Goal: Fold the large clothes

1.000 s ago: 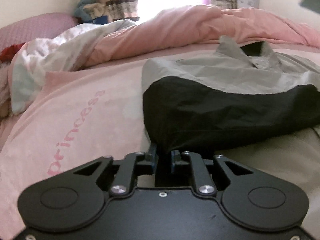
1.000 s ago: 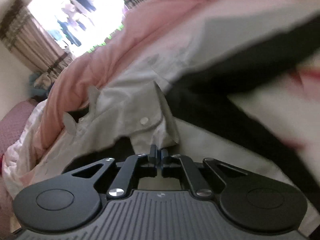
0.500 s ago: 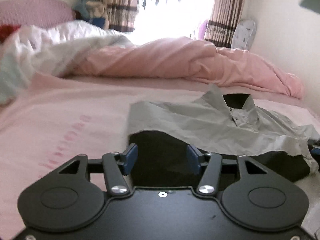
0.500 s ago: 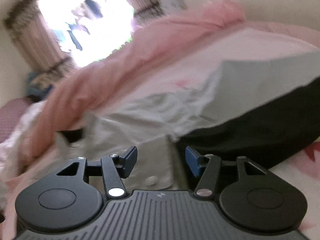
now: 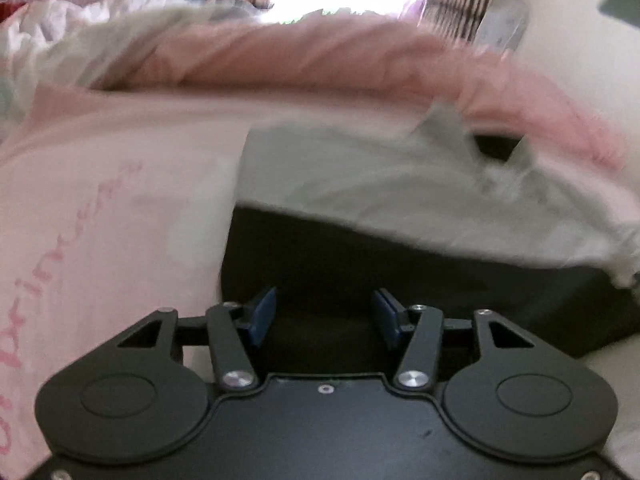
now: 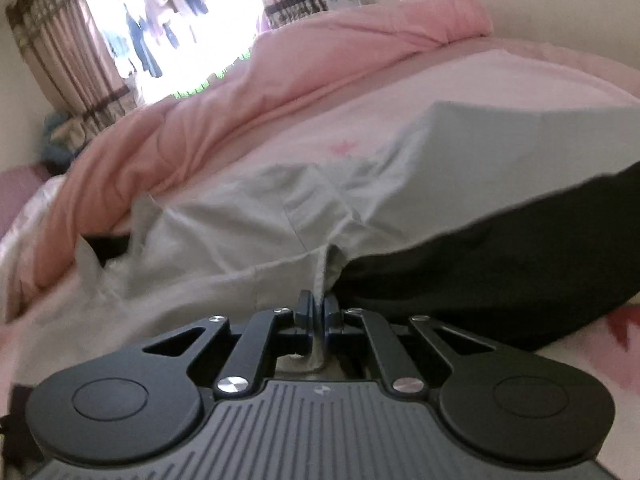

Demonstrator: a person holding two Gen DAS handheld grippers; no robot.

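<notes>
A grey and black shirt (image 5: 380, 216) lies spread on the bed (image 5: 120, 184), its pale grey upper part toward the far side and the black lower part nearest both cameras. Its collar (image 5: 452, 128) stands up at the far edge, just beside a rumpled pink duvet (image 5: 320, 60) that runs across the back of the bed. The left wrist view is blurred, so finer detail of the fabric cannot be made out.

The left claw (image 5: 324, 316) is released, its two blue-padded fingers (image 5: 262, 312) spread wide with black cloth showing in the gap between them; whether the pads touch the cloth cannot be told. Left of the shirt, the pink sheet carries darker pink lettering (image 5: 52, 264).

The right claw (image 6: 317, 312) is clenched on a fold of the shirt's grey fabric (image 6: 326, 268), which rises in a narrow pinched ridge from between the closed fingers and hangs a little below them. To the right of that pinch the black part (image 6: 500, 264) of the shirt bulges up in a rounded hump, with the grey panel (image 6: 480, 148) stretched over its top. To the left the grey cloth lies flatter and wrinkled, reaching the collar (image 6: 90, 256) near the duvet (image 6: 280, 80). Behind the bed a bright window (image 6: 172, 28) is flanked by striped curtains (image 6: 52, 52)
</notes>
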